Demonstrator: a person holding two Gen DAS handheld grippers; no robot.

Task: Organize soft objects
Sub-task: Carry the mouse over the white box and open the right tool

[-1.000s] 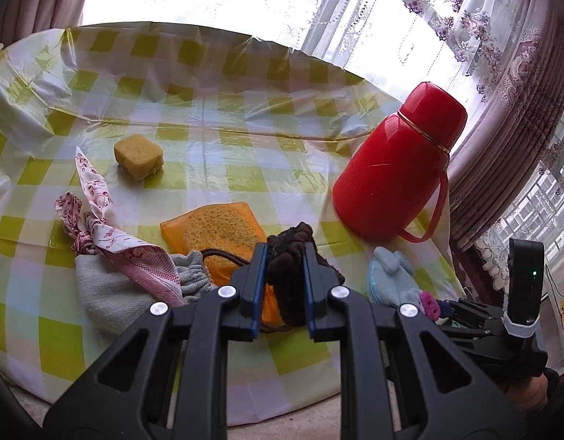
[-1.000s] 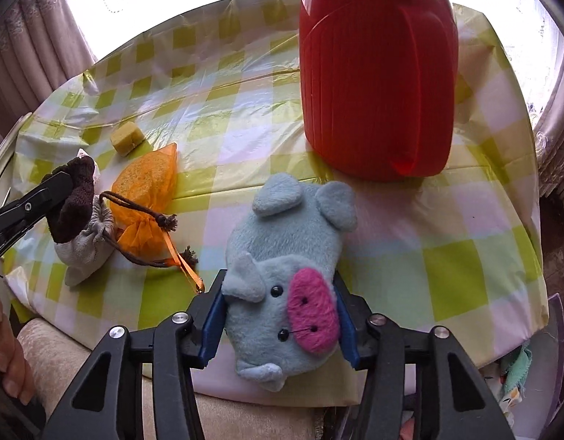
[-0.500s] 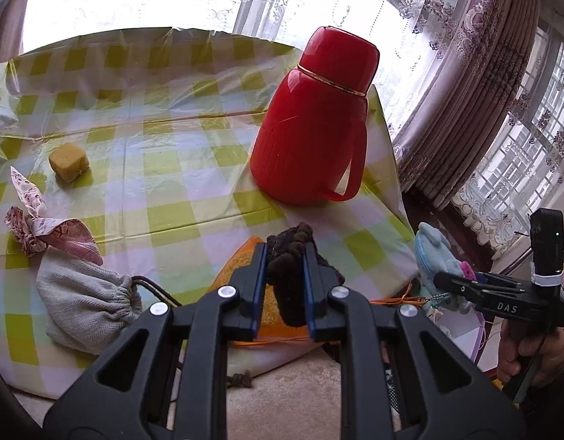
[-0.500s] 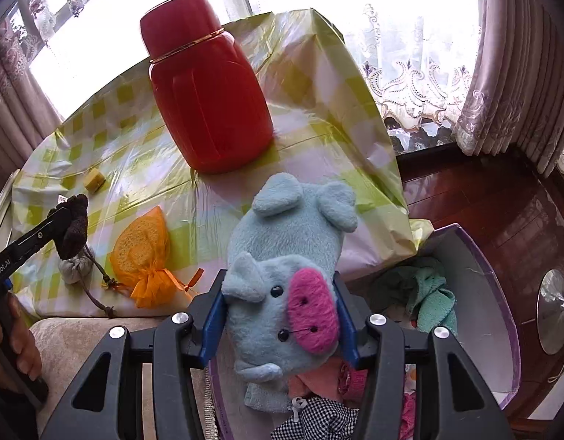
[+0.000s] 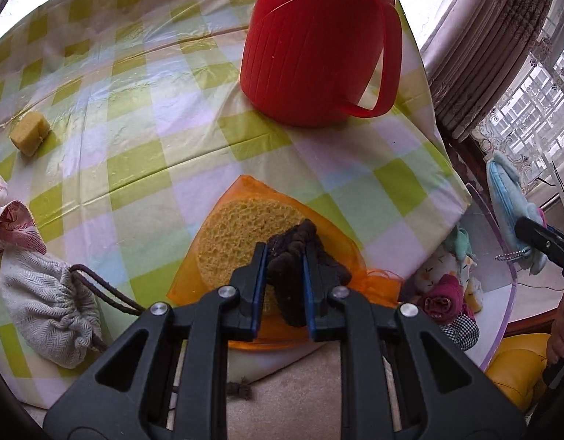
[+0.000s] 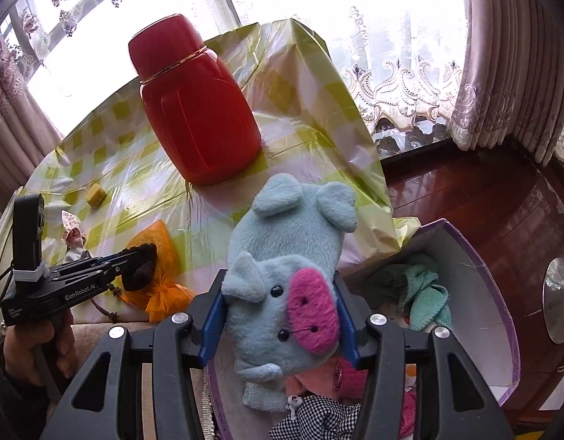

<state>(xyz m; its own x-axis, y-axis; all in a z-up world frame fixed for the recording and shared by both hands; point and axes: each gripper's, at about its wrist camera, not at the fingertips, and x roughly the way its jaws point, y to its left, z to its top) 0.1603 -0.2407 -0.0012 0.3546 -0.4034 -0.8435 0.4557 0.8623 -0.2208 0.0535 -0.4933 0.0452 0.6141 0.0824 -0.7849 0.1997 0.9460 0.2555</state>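
Note:
My left gripper (image 5: 282, 253) is shut on a dark brown knitted item (image 5: 296, 282) and holds it above the table's front edge, over an orange mesh bag with a yellow sponge (image 5: 241, 231). My right gripper (image 6: 280, 286) is shut on a light blue plush pig with a pink snout (image 6: 282, 267) and holds it above a purple-rimmed box (image 6: 476, 256) that stands on the floor beside the table and holds several soft items. The pig also shows in the left wrist view (image 5: 505, 190). The left gripper shows in the right wrist view (image 6: 135, 260).
A tall red thermos jug (image 5: 318, 44) stands on the checked tablecloth (image 5: 135, 110). A small yellow sponge cube (image 5: 29, 137) and a grey drawstring pouch (image 5: 43, 304) with a pink patterned cloth (image 5: 10, 220) lie at the left. Curtains and wooden floor (image 6: 483, 198) are at the right.
Both grippers have moved right, towards the table's right edge. The right gripper has carried the pig off the table to above the box. The left still holds the brown item.

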